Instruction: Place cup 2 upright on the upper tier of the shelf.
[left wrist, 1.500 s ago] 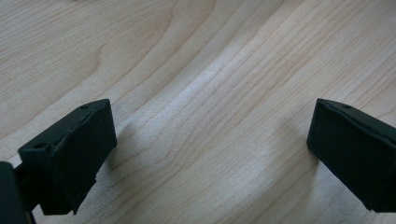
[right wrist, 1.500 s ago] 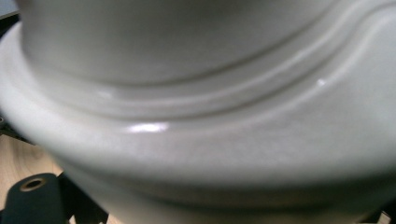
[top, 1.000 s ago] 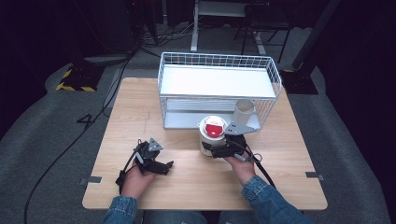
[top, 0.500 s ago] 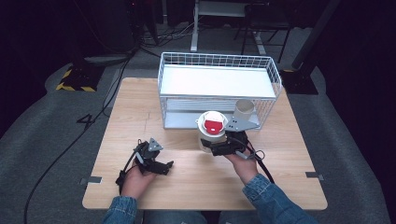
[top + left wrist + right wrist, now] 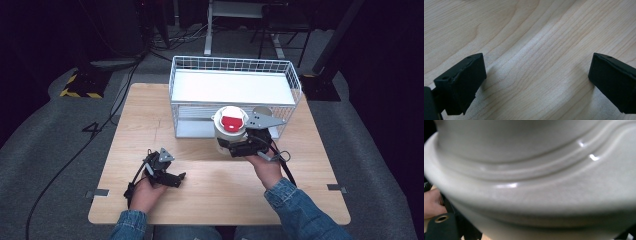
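Right gripper (image 5: 235, 148) clamped on white jar (image 5: 229, 131), lifting toward wire basket (image 5: 235, 65); next, clearing its rim; left gripper (image 5: 176, 178) apart on table (image 5: 300, 200).

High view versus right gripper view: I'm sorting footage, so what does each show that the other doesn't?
High view: the wire basket, wooden table, the left claw resting open, and the white container's red-patched top.
Right gripper view: the container's glossy ridged wall close up.
Both: the white container in the right claw, and the hand near the left claw.
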Available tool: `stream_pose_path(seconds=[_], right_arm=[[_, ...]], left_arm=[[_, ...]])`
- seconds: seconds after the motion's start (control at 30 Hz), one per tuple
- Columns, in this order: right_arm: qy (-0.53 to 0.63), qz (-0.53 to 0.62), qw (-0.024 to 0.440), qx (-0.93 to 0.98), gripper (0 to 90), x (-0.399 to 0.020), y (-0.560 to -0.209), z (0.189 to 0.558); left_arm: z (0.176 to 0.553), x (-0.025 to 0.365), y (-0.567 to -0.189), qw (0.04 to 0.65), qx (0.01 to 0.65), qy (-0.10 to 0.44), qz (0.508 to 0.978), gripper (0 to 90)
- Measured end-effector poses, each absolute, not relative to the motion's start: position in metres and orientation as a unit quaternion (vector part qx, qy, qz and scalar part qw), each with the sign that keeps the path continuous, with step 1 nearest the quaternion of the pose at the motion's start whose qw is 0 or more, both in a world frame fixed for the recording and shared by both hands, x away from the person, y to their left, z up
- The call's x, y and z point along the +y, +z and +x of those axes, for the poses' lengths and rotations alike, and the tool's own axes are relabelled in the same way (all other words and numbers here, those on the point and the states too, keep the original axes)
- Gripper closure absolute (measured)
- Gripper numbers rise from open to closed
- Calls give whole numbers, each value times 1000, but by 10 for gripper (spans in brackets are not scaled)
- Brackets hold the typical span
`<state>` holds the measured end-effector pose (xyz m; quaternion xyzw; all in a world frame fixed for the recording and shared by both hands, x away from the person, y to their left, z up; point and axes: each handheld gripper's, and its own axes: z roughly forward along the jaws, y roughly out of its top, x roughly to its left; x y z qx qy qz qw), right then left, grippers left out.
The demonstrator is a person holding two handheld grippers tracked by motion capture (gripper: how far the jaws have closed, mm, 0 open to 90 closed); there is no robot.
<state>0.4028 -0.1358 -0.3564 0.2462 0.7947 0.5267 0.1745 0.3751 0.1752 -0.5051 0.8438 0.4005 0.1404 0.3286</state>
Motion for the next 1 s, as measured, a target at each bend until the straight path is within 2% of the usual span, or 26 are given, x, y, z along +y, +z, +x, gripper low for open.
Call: stream_pose_path(seconds=[1.0], right_arm=[[522, 251, 178, 795, 127, -141, -295, 429]], left_arm=[[372, 175, -505, 329, 403, 144, 842, 22]])
